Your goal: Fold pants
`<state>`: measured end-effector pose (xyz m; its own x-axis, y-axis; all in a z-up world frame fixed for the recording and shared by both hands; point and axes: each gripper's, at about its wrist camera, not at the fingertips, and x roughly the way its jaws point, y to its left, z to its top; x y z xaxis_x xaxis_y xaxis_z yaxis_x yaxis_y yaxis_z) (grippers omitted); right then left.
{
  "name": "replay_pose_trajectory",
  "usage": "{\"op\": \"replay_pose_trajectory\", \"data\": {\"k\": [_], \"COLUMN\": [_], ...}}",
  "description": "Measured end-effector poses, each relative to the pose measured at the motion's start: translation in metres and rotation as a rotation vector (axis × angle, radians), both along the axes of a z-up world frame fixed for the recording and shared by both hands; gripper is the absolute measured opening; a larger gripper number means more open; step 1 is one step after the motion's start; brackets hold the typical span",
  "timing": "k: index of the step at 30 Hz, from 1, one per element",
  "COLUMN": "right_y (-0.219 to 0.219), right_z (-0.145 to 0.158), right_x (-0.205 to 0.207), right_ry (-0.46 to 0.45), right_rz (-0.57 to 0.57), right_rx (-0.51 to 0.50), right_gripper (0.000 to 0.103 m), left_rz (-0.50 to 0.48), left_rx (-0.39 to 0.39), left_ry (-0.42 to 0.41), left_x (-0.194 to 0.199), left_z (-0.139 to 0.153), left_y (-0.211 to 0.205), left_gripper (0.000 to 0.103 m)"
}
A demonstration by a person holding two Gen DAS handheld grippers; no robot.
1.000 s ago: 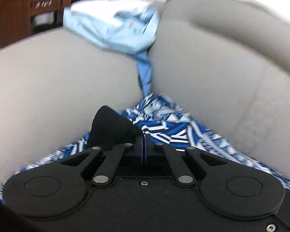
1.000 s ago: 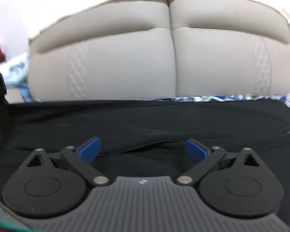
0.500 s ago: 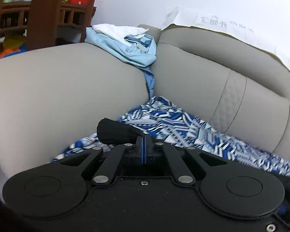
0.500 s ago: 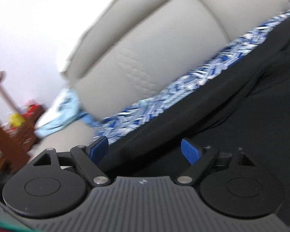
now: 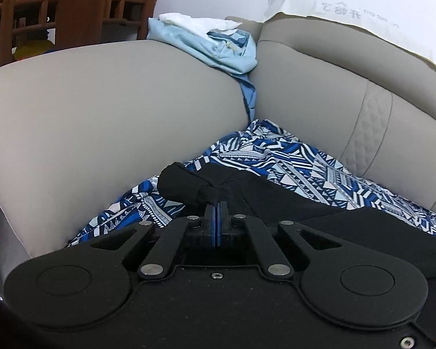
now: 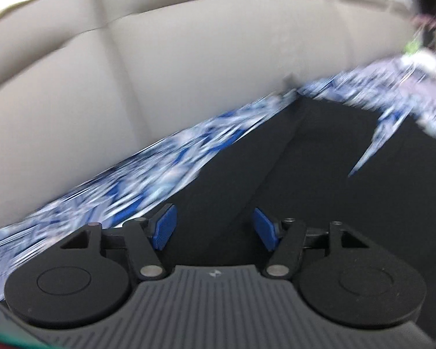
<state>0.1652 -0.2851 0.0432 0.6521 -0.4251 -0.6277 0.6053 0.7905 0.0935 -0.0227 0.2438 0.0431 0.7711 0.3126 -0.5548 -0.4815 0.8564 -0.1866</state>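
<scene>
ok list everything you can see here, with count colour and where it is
black pants: one, black, spread on the patterned cloth, one end pinched
patterned cloth: one, blue and white, covering the sofa seat
sofa: one, beige, armrest and backrest around the seat
light blue garment: one, bunched in the sofa corner
white cloth: one, on top of that garment
wooden furniture: brown, behind the armrest
left gripper: black, shut on the pants
right gripper: blue pads, open above the pants

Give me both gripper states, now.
Left gripper: closed on a bunched edge of the black pants.
Right gripper: open, empty, over the pants.
</scene>
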Motion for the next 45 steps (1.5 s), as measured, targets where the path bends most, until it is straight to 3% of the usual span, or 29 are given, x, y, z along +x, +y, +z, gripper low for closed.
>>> {"op": "replay_pose_trajectory", "data": {"k": [7,10,15,18,19,20,24,26,28,33,37,40,42,45], "right_y": [-0.111,-0.141,-0.166,-0.170,-0.171,-0.171,-0.170,-0.170,-0.176,-0.196,-0.210,-0.228,-0.234,-0.245], "right_z": [-0.014,-0.028,-0.038,-0.039,-0.037,-0.033,-0.006,0.008,0.019,0.029,0.016,-0.003,-0.013,-0.022], "right_x": [0.055,0.076,0.101,0.114,0.114,0.109,0.060,0.022,-0.019,-0.119,-0.176,-0.212,-0.228,-0.246], "right_ry": [0.090,0.120,0.088,0.111,0.116,0.102,-0.033,-0.096,-0.148,-0.219,-0.178,-0.175,-0.202,-0.339], "right_rz": [-0.187,-0.195,-0.114,-0.058,-0.063,-0.075,-0.094,-0.112,-0.129,-0.224,-0.324,-0.386,-0.359,-0.228], "right_rx": [-0.025,-0.027,0.014,0.012,0.013,0.023,-0.053,-0.119,-0.121,-0.039,-0.038,0.034,0.081,0.236], "right_gripper": [0.074,0.074,0.074,0.037,0.011,0.005,0.004,0.004,0.003,0.003,0.003,0.003,0.003,0.014], "left_rz": [0.047,0.090,0.165,0.189,0.195,0.200,0.212,0.218,0.229,0.242,0.256,0.268,0.265,0.264], "left_rx": [-0.014,-0.013,-0.022,-0.008,-0.006,-0.004,-0.008,-0.032,-0.058,-0.096,-0.083,-0.072,-0.077,-0.081], "left_ry": [0.058,0.080,0.102,0.123,0.128,0.128,0.113,0.106,0.100,0.088,0.101,0.132,0.163,0.186], "left_x": [0.018,0.025,0.032,0.038,0.040,0.041,0.042,0.041,0.038,0.029,0.024,0.021,0.021,0.019], "left_z": [-0.011,-0.015,-0.025,-0.031,-0.031,-0.031,-0.026,-0.023,-0.020,-0.016,-0.015,-0.021,-0.026,-0.032], "left_y": [0.004,0.004,-0.003,-0.010,-0.011,-0.012,-0.010,-0.006,-0.002,0.006,0.012,0.017,0.018,0.017], "left_gripper": [0.002,0.002,0.002,0.002,0.002,0.002,0.002,0.002,0.002,0.002,0.002,0.002,0.002,0.003]}}
